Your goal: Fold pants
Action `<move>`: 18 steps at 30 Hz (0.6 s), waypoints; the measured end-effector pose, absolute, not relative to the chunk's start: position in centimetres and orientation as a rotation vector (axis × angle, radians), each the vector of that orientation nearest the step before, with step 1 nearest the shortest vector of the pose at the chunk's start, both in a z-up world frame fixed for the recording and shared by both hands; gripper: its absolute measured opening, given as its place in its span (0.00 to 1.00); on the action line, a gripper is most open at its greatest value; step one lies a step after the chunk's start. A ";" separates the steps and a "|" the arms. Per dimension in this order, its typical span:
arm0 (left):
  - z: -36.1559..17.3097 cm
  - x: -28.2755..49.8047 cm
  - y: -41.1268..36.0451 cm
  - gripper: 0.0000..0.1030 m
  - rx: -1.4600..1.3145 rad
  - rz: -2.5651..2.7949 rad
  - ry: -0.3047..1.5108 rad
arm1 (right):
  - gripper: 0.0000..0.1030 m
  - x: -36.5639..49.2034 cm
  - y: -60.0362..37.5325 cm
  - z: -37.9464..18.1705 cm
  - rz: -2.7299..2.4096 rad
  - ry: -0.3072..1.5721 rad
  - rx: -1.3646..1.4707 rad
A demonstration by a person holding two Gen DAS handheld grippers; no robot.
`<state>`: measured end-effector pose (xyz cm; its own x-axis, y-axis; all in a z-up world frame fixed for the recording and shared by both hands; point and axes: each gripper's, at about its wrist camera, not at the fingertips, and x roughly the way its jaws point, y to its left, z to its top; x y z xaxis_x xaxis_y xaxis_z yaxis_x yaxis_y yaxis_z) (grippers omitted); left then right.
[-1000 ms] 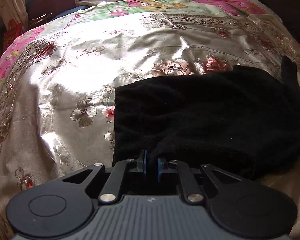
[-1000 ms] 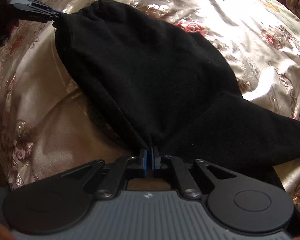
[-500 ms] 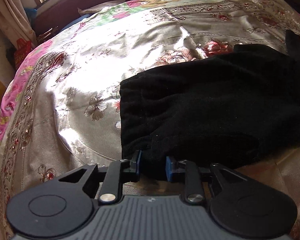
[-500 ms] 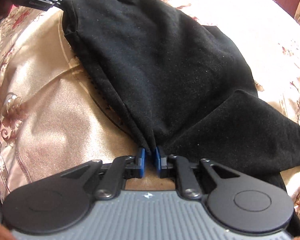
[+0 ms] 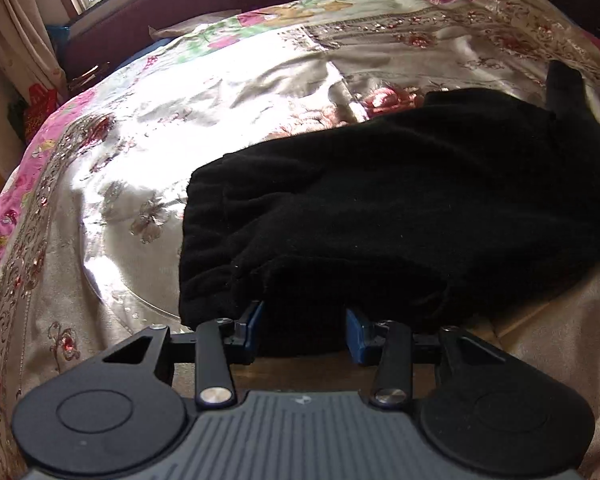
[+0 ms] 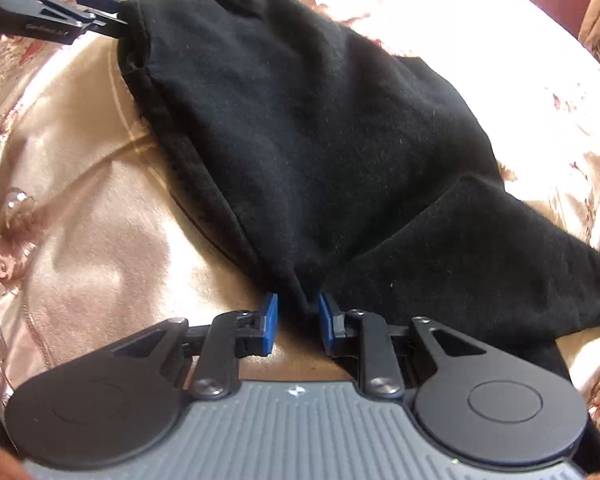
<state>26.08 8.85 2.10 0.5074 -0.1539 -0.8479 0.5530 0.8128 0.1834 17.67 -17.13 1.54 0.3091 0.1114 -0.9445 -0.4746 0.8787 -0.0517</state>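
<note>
fuzzy black pants folded on glossy floral bedspread.

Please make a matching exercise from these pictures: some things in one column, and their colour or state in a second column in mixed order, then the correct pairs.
Column 1:
1. pants
2. bedspread
3. left tongs
4. pads of the right tongs

Column 2:
A. blue
B. black, lying on the bed
C. shiny, with a flower pattern
D. opening, black cloth between the pads

Pairs: 1-B, 2-C, 3-D, 4-A
</note>
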 end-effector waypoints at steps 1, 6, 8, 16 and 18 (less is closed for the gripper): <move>0.9 26.1 8.4 0.55 0.492 -0.455 1.011 | 0.23 17.7 -17.5 1.2 0.395 1.216 -0.338; 1.5 25.0 7.5 0.55 0.527 -0.423 1.024 | 0.23 17.4 -21.3 3.3 0.353 1.209 -0.200; 3.3 24.6 6.3 0.55 0.492 -0.413 1.016 | 0.26 17.3 -24.4 4.8 0.306 1.183 -0.112; 6.3 22.2 -8.0 0.55 0.417 -0.582 0.936 | 0.31 21.5 -40.7 5.3 0.021 1.079 0.135; 6.0 22.3 -11.2 0.55 0.368 -0.637 0.929 | 0.31 22.8 -43.6 5.7 0.011 1.062 0.180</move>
